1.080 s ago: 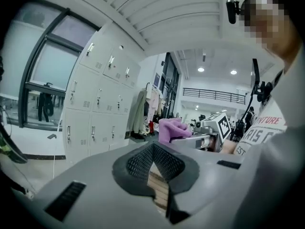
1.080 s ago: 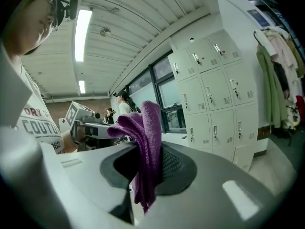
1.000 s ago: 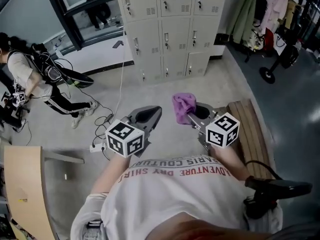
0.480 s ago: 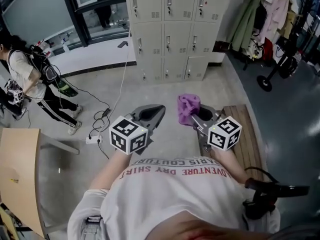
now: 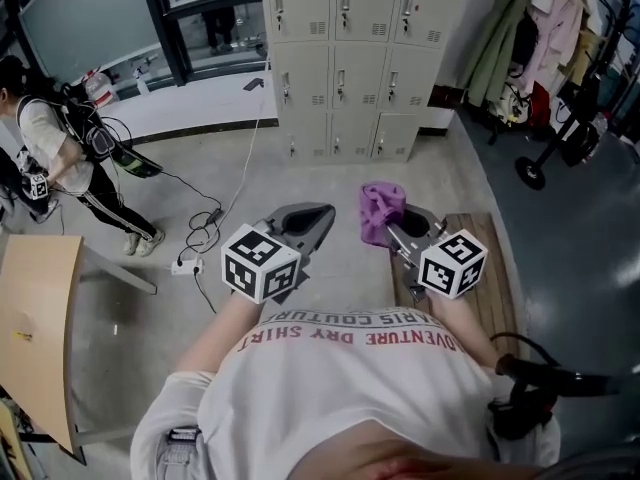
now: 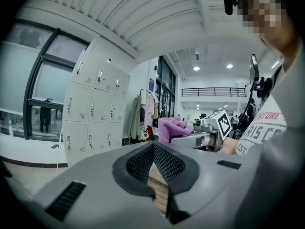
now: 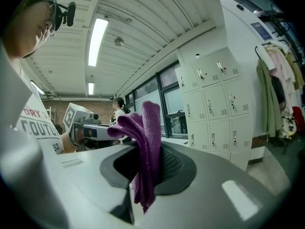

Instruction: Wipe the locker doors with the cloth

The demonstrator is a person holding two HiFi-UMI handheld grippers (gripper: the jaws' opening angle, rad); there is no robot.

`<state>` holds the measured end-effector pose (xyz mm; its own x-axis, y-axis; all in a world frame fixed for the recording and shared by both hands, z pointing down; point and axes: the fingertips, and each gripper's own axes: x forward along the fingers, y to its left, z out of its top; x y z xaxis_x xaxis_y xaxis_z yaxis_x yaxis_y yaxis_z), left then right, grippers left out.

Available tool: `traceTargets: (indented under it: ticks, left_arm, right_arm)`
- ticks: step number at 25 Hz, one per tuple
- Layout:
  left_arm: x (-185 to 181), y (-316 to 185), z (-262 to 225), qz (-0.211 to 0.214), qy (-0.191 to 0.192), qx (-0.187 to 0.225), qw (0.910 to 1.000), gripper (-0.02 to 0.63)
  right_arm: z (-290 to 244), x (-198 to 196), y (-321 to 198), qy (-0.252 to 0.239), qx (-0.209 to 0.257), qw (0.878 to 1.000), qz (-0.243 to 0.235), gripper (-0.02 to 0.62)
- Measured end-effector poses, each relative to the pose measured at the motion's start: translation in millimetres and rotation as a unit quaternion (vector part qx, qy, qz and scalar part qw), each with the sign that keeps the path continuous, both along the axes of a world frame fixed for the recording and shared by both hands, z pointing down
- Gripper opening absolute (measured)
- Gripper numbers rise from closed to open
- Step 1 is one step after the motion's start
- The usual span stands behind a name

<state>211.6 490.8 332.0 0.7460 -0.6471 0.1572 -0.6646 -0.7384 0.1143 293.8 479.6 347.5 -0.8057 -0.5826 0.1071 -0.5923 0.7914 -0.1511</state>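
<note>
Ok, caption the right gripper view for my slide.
Right gripper shut on a purple cloth, with the beige lockers ahead across the room.

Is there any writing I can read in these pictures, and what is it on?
"PARIS COUTURE": T-shirt, upside down in the head view.
"ADVENTURE DRY SHIRT": same T-shirt, in red letters.
Lockers: any labels are too small to read.
Blue wall sign: blurred, unreadable.
</note>
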Motion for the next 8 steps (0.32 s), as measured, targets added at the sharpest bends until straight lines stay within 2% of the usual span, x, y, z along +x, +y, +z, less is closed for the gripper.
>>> traceTargets:
  ticks: [8]
  left_arm:
    - [-4, -15, -8, 0.008, -0.008, -0.003, 0.9999, 0.002]
  right_arm:
    - [-8, -3, -15, -0.003, -0.005, 1.000, 0.008, 0.061]
